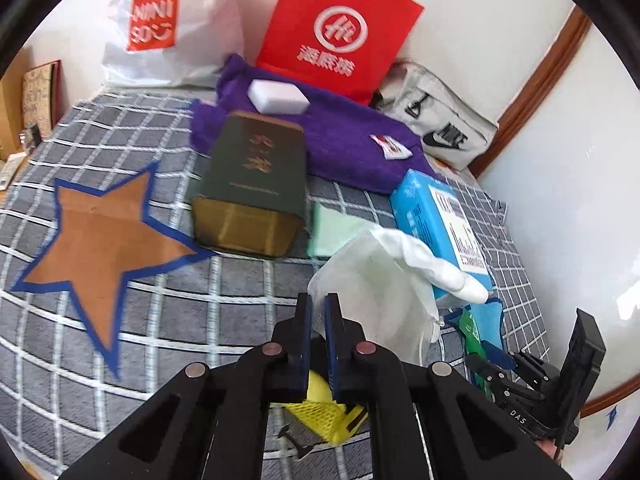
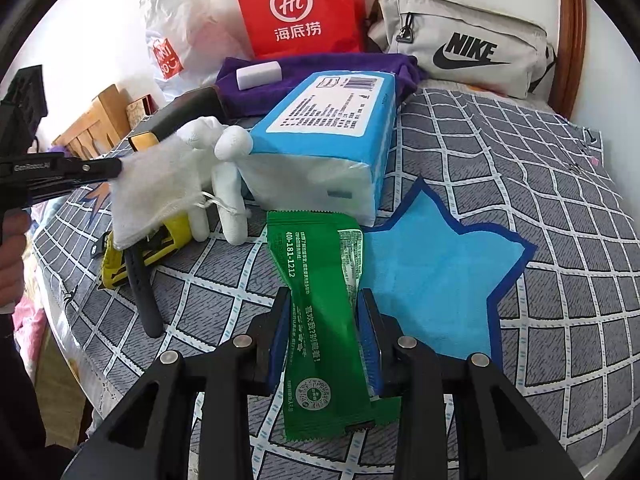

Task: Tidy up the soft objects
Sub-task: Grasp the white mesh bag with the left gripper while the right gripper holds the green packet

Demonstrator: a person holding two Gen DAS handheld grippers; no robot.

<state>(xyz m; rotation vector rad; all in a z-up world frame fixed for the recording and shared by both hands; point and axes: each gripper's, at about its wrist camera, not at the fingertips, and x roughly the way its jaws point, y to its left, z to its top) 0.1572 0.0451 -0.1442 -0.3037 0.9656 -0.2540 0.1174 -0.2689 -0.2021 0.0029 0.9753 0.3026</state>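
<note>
From the left wrist view, my left tool (image 1: 319,312) reaches forward over the checked bedspread (image 1: 168,304), its fingers pinched together on the near edge of a white cloth pouch (image 1: 372,292). The pouch hangs lifted and blocks part of the white glove (image 1: 436,264) and the blue tissue pack (image 1: 436,216) behind it. Below the fingers a yellow mesh item (image 1: 320,404) is mostly hidden by the tool's body. My right tool (image 1: 496,364) shows at the lower right edge, partly cut off.

From the right wrist view, my right tool (image 2: 323,312) points forward and low, clamped on both sides of a green snack packet (image 2: 320,304) that lies lengthwise between the fingers, its far end just beside the tissue pack (image 2: 320,136) and the blue star patch (image 2: 432,272).
</note>
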